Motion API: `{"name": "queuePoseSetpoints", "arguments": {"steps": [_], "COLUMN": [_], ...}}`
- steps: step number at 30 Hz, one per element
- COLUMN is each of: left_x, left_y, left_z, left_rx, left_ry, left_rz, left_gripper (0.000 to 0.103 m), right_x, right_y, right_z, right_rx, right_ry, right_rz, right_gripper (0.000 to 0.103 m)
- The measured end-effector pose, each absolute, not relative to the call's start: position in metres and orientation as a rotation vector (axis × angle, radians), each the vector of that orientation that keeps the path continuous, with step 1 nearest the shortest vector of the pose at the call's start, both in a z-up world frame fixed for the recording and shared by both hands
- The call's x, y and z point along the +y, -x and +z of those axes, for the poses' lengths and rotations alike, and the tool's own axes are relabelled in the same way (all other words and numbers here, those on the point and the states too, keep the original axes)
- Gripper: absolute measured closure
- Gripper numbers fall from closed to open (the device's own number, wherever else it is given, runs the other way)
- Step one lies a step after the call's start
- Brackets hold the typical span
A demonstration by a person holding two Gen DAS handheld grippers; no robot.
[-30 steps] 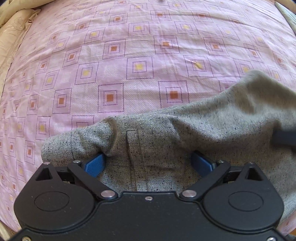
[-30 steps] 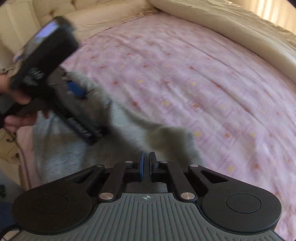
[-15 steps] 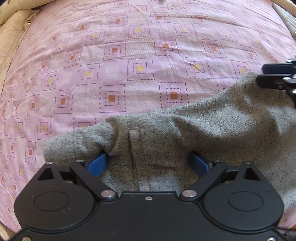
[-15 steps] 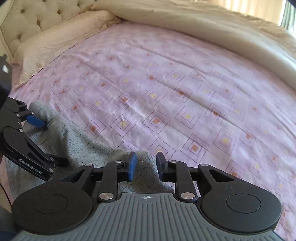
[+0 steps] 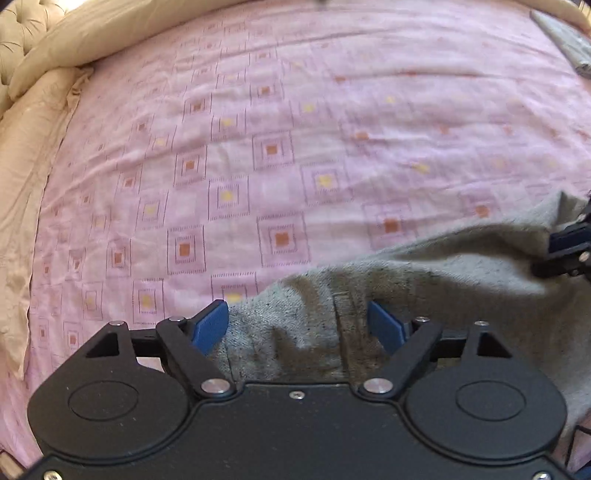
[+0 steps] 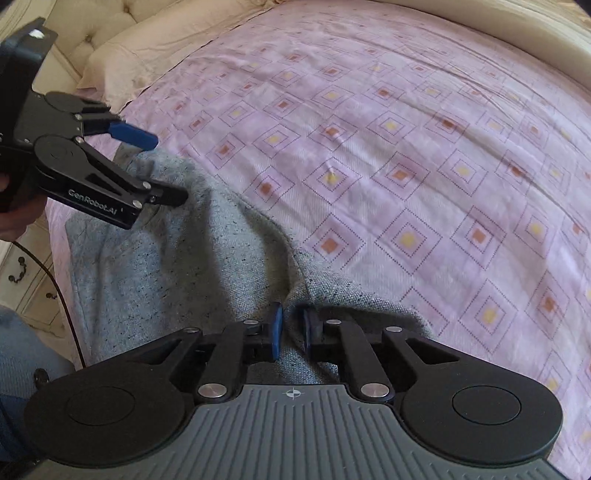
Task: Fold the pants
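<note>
Soft daylight, fisheye bending at the edges, motion blur across the left wrist view.

One pair of grey pants (image 6: 155,273), one pink patterned bed sheet (image 6: 388,122), one cream pillow (image 6: 147,48), one cream duvet (image 5: 122,33). Two claws: left claw (image 5: 297,325), right claw (image 6: 293,328). One tufted headboard (image 6: 99,26).

Speckled grey knit pants (image 6: 155,266) on matt printed cotton sheet (image 6: 406,147)

right tool (image 6: 292,330) closing on pants (image 6: 155,266)
</note>
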State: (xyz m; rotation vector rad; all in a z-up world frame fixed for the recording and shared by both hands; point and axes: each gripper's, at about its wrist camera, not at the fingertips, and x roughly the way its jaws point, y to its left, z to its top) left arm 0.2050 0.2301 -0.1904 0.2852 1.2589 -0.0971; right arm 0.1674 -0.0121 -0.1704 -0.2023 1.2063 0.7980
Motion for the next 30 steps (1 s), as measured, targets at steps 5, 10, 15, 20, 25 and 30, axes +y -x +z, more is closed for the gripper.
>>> {"name": "queuePoseSetpoints", "arguments": {"steps": [5, 10, 15, 20, 25, 30], "left_x": [0.241, 0.242, 0.241, 0.233, 0.233, 0.253], "left_y": [-0.202, -0.192, -0.191, -0.178, -0.175, -0.187], "left_z": [-0.201, -0.204, -0.201, -0.182, -0.206, -0.19], "left_rx": [1.254, 1.222, 1.22, 1.138, 1.223, 1.29], "left_ry": [-0.284, -0.322, -0.315, -0.382, -0.477, -0.326], "left_rz": [-0.109, -0.137, -0.135, -0.189, -0.16, -0.118], "left_gripper": [0.003, 0.002, 0.002, 0.012, 0.007, 0.02], "right_x": [-0.009, -0.009, -0.012, -0.028, -0.039, -0.044], "right_y": [-0.183, -0.206, -0.21, -0.227, -0.267, -0.264], "right_z": [-0.174, -0.182, -0.188, -0.162, -0.174, -0.154], "right_rx": [1.209, 1.227, 1.244, 1.134, 1.136, 1.071], "right_ry": [0.165, 0.118, 0.082, -0.004, -0.051, -0.055], "right_rz": [0.744, 0.7, 0.682, 0.534, 0.376, 0.435], "right_gripper": [0.085, 0.085, 0.086, 0.101, 0.103, 0.096]}}
